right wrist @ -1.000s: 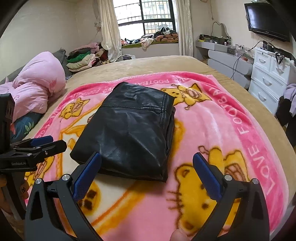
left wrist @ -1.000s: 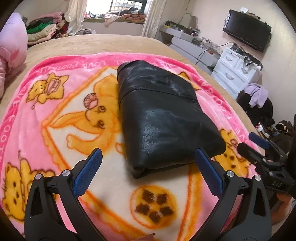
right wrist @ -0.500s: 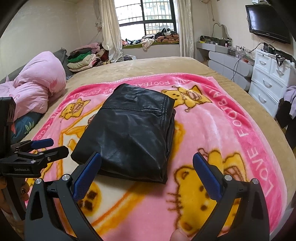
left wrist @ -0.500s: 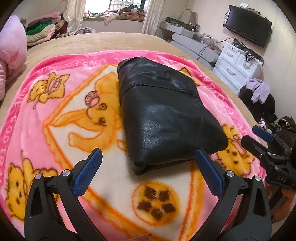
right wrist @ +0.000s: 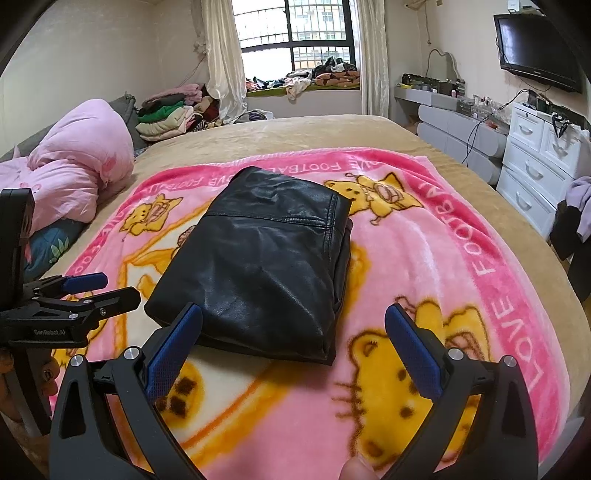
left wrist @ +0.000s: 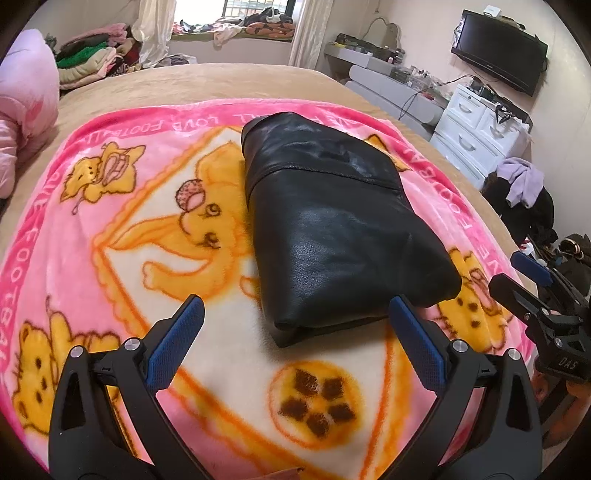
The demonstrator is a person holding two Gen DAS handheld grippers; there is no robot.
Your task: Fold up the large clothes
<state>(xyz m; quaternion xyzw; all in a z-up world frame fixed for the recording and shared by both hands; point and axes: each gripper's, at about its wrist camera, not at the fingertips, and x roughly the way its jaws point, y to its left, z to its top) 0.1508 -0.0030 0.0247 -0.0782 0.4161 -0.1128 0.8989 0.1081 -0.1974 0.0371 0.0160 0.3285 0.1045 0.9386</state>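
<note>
Grippers first, nearest to us. We hold the left gripper (left wrist: 295,332) low over the near edge of a pink cartoon blanket (left wrist: 92,229), its blue-padded fingers (left wrist: 173,347) spread wide with nothing between them. We note the right gripper (right wrist: 293,339) in the same posture, spread wide and gripping nothing, above the blanket's yellow cat print. Each tool shows in the other's view: the right one at the far right edge of the left wrist view, the left one at the far left edge of the right wrist view. A fingertip (right wrist: 354,470) of the person shows at the bottom edge of the right wrist view.

Just beyond both sets of tips we see the folded black leather garment (left wrist: 332,229). It lies as a compact rectangular bundle near the middle of the blanket, its thick folded edge toward us, a stitched seam running across its upper panel. Neither gripper touches it.

The blanket lies spread on a bed with a tan cover (right wrist: 314,134). To the left we note a bunched pink quilt (right wrist: 74,162). Farther back we see a stack of folded clothes (right wrist: 166,114), then a barred window (right wrist: 295,26) with clothes heaped on its sill. Along the right wall stand a white drawer unit (right wrist: 535,155) and a wall-mounted television (right wrist: 535,48).
</note>
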